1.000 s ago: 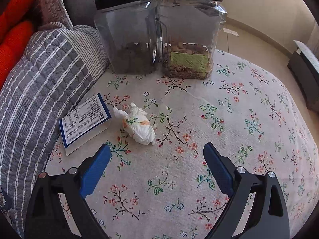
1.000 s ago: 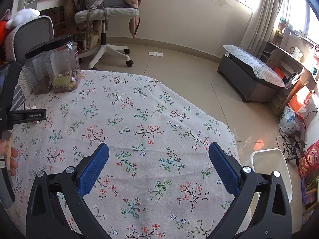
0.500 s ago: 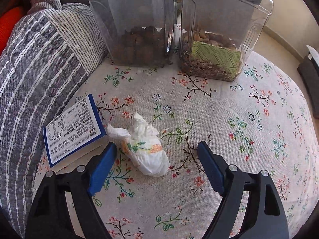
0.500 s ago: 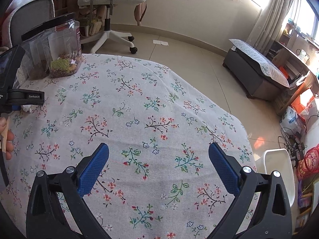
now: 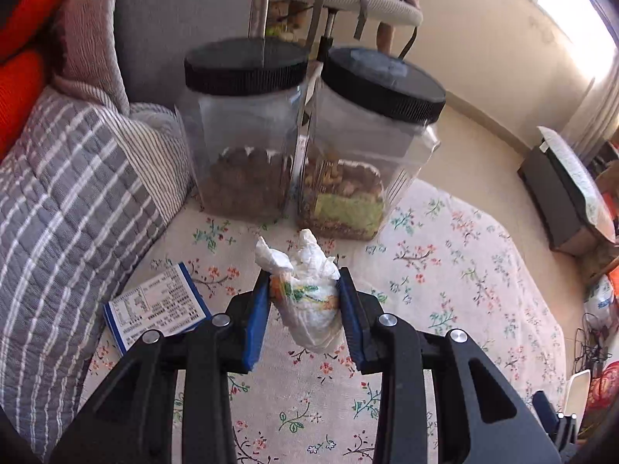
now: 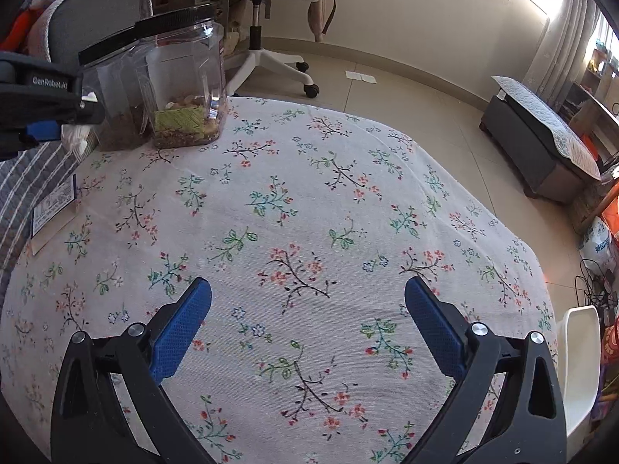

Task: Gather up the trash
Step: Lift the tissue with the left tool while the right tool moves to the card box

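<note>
- Crumpled tissue (image 5: 309, 301) sat clamped between the left hand-held gripper (image 5: 303, 301) pads, which had just been closing.
- Right hand-held gripper (image 6: 307, 323) stood apart over the table (image 6: 309, 201).

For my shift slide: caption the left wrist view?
Left tongs shut on a crumpled tissue, above the floral tablecloth before two black-lidded jars.

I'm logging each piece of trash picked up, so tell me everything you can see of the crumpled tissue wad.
The crumpled tissue wad is white, thin wrinkled paper with an orange-and-green print on its side. The left gripper is shut on its middle, both blue pads pressing it. Twisted ends stick out beyond the fingertips. It appears lifted off the floral tablecloth, in front of two jars.
</note>
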{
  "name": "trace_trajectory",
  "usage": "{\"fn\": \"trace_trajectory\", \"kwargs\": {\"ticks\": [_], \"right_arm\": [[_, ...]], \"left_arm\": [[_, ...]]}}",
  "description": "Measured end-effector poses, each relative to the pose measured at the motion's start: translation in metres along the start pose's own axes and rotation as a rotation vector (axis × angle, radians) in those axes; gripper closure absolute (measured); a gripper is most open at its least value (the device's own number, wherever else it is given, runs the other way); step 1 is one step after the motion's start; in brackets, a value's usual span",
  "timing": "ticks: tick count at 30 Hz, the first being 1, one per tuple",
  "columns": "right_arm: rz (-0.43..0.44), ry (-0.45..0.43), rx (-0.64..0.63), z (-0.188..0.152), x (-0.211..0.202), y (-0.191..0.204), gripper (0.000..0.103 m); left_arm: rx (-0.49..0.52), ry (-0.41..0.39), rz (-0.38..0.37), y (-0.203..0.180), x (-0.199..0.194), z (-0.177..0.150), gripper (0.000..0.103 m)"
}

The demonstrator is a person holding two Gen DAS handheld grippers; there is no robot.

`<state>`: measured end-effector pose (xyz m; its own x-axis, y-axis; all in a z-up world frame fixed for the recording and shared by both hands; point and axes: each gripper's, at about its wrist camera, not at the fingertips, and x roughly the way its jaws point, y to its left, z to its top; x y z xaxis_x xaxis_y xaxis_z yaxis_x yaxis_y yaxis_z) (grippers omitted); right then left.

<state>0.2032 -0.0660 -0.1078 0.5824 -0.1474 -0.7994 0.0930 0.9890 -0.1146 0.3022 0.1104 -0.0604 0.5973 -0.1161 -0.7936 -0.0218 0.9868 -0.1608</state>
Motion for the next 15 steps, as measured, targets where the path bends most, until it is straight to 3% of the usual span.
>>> {"fn": "trace_trajectory", "kwargs": {"ticks": [8, 15], "right_arm": [[0.152, 0.053, 0.000, 0.025, 0.021, 0.084, 0.007], [0.367, 0.050, -0.235, 0.047, 0.033, 0.172, 0.007]], "left_arm": [[0.015, -0.187, -0.059, 0.008, -0.083, 0.019, 0.068], [0.031, -0.285, -0.152, 0.007, -0.132, 0.022, 0.068]]}}
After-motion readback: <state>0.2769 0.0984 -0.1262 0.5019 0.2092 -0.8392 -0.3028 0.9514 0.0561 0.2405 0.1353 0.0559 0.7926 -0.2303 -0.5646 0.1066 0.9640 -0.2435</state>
